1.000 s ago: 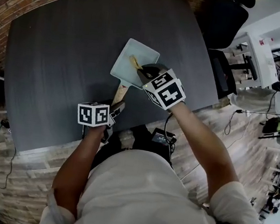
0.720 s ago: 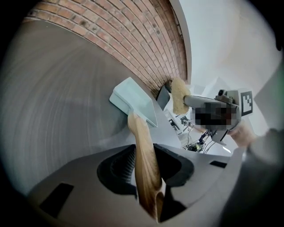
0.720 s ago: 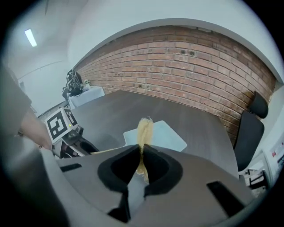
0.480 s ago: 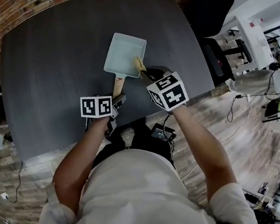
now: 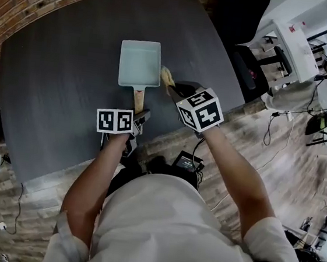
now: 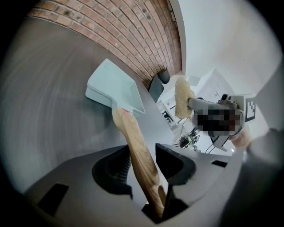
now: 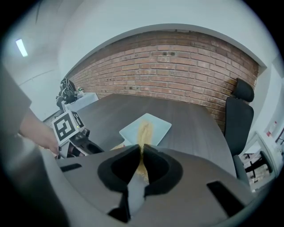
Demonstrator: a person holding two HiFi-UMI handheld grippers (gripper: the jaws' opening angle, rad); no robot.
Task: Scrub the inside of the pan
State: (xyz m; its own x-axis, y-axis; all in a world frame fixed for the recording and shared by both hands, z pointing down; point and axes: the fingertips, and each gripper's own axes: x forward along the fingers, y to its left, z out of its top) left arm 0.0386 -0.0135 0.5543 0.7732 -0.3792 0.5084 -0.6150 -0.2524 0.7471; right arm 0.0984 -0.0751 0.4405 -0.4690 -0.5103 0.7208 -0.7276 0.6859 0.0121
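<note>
- The table (image 5: 57, 86) carries the pan flat, which gives the scrubbing stroke a firm base.
- The left gripper (image 6: 142, 144) sits at the near end of the handle (image 5: 138, 100). Its 2 jaws have just been opening. The handle lies between them, and the pads do not appear to press on it. This position is probably meant to steady the pan against sliding, but with the jaws this slack the pan is judged free to shift.
- The pan (image 5: 140, 63) lies open side up, handle toward the person. Its inside is fully exposed and nothing lies in it.
- The scrub pad (image 5: 168, 76) hangs just beside the right near corner of the pan, outside the rim. It does not touch the inside.
- The right gripper (image 7: 141, 146) is clamped on the scrub pad. The jaws pinch its near end and leave the far end free. That free length is the working part and can bend against the pan floor.
- Judgement: scrubbing contact is absent at this moment. The next move calls for carrying the pad over the rim and pressing it down inside.
</note>
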